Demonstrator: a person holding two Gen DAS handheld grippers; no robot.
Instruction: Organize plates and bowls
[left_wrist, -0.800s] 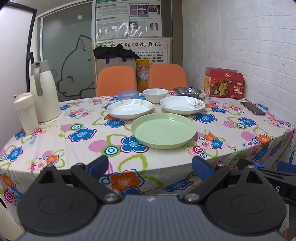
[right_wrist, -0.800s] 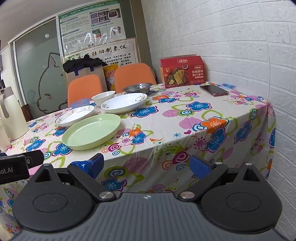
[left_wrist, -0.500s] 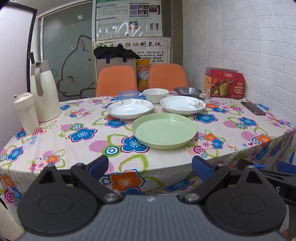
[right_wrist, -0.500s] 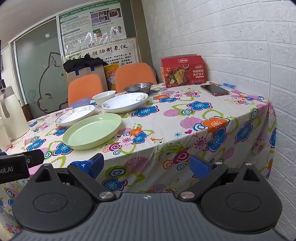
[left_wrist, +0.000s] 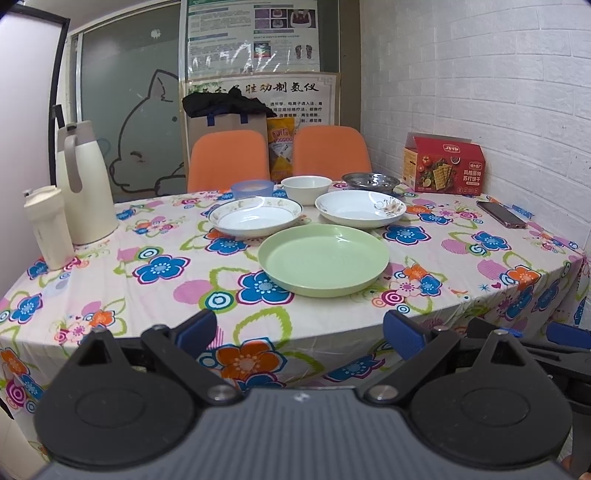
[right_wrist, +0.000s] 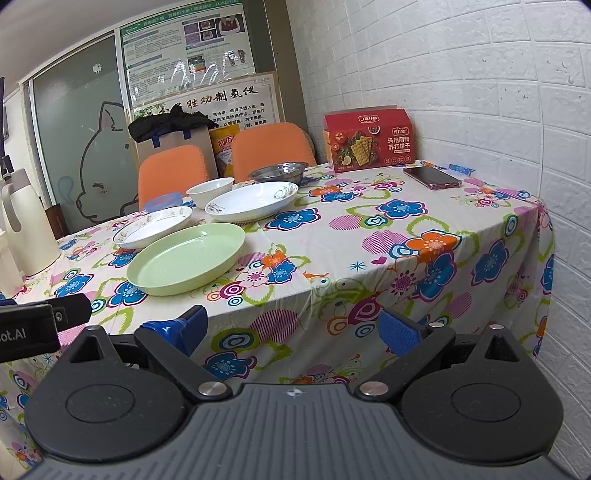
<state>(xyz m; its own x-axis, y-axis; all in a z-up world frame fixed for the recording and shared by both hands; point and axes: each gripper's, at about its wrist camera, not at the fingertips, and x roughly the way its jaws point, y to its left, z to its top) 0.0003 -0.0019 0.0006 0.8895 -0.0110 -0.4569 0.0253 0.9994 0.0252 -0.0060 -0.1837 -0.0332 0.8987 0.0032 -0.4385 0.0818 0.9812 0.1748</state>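
Observation:
A pale green plate (left_wrist: 323, 259) (right_wrist: 186, 254) lies nearest on the flowered tablecloth. Behind it sit two white plates, one with a patterned rim (left_wrist: 255, 216) (right_wrist: 153, 226) on the left and one with a flower print (left_wrist: 360, 208) (right_wrist: 252, 201) on the right. Further back stand a white bowl (left_wrist: 306, 185) (right_wrist: 210, 190), a blue bowl (left_wrist: 252, 188) (right_wrist: 163, 202) and a steel bowl (left_wrist: 371, 180) (right_wrist: 279, 171). My left gripper (left_wrist: 299, 332) hangs open before the table's front edge, holding nothing. My right gripper (right_wrist: 291, 330) is open and empty too, off the table's front right.
A cream jug (left_wrist: 84, 181) and a cream cup (left_wrist: 48, 227) stand at the table's left. A red cracker box (left_wrist: 443, 169) and a phone (left_wrist: 500, 214) lie at the right near the brick wall. Two orange chairs (left_wrist: 229, 158) stand behind the table.
Both views have shifted only slightly; the plates and bowls have not moved and both grippers stay open.

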